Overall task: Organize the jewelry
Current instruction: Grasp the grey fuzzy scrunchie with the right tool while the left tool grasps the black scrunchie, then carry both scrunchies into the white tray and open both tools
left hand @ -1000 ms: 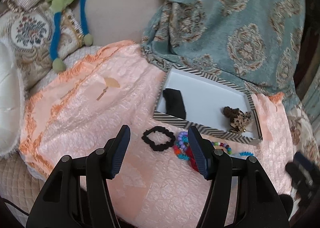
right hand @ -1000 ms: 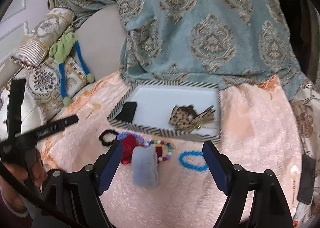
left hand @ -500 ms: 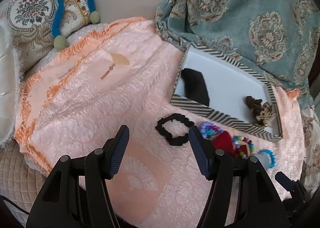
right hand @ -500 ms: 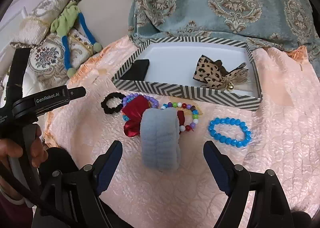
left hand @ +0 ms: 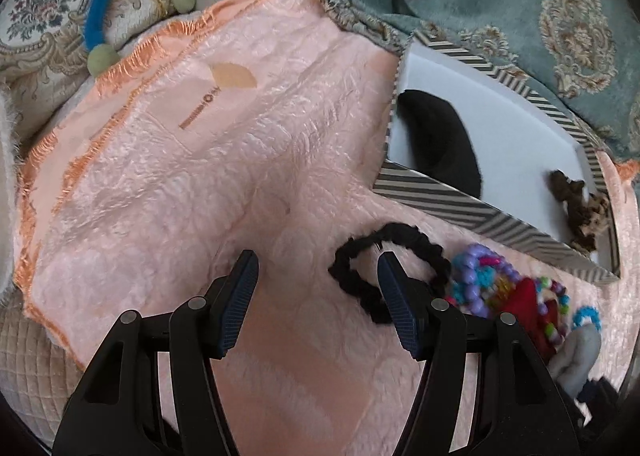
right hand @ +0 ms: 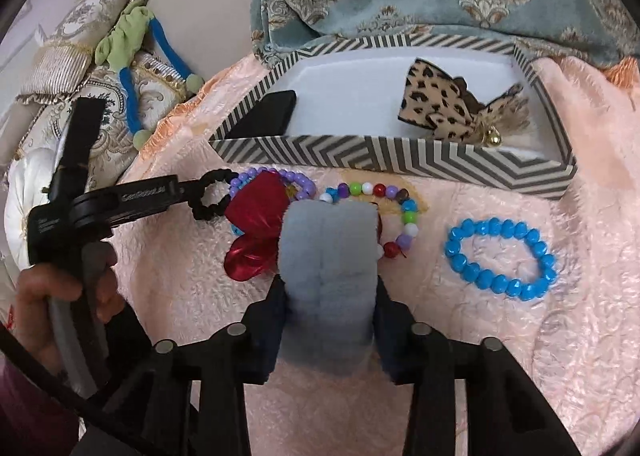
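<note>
Grey fuzzy band [right hand: 328,276], soft and thick, sits clamped in right gripper [right hand: 330,296]; left gripper [left hand: 316,296] gapes.

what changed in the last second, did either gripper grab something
The right gripper came down and its jaws have just been closing; the pads now press the sides of the grey fluffy band. The left gripper lowered toward the black scrunchie, jaws open, nothing between them. Box and bracelets stayed put.
</note>
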`<state>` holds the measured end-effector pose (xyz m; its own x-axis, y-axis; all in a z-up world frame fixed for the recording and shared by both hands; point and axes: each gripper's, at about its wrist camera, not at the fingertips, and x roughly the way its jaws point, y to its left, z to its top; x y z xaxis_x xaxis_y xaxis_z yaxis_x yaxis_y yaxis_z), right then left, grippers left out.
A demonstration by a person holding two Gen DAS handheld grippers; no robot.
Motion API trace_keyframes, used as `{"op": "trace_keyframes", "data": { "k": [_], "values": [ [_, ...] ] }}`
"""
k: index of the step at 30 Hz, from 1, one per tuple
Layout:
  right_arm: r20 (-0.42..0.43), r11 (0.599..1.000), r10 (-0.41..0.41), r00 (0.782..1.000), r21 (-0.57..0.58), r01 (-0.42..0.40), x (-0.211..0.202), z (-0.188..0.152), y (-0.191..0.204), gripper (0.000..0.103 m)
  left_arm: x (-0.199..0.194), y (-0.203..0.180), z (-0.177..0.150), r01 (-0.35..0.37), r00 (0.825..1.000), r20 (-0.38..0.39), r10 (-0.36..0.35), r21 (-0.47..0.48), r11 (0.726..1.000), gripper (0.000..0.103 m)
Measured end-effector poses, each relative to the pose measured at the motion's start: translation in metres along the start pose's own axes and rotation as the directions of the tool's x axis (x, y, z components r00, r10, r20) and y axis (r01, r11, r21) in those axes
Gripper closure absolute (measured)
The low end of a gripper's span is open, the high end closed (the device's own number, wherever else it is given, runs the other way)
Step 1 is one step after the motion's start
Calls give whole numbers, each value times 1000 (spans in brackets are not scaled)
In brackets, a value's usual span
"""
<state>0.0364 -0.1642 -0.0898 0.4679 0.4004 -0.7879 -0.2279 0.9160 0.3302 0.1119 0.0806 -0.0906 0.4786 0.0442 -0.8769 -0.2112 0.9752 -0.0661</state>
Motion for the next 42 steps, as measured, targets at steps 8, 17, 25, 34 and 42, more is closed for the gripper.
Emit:
{"op": "trace_keyframes", "data": {
  "k": [8,17,25,34,42],
  "values": [
    [29,999,28,999,-19,-27,-17,1,0,72,5,-2,-1,58,998,-1,-58,13,998,89],
    [112,998,56,992,-21,-54,-58,11,6,72,-55,-5,0,143,986,85,-145,30,989,94],
    [165,998,56,985,-14,-54,-82,21,6,72,-106,-22,6,145,970,180,-161,96,985,94],
    [217,999,30,976,-21,-26,-100,35,5,72,-125,-50,15,131,961,222,-167,169,977,94],
    [253,1000,-2,968,-15,6,-111,51,-7,72,-131,-73,22,114,955,245,-168,220,969,94]
  ]
}}
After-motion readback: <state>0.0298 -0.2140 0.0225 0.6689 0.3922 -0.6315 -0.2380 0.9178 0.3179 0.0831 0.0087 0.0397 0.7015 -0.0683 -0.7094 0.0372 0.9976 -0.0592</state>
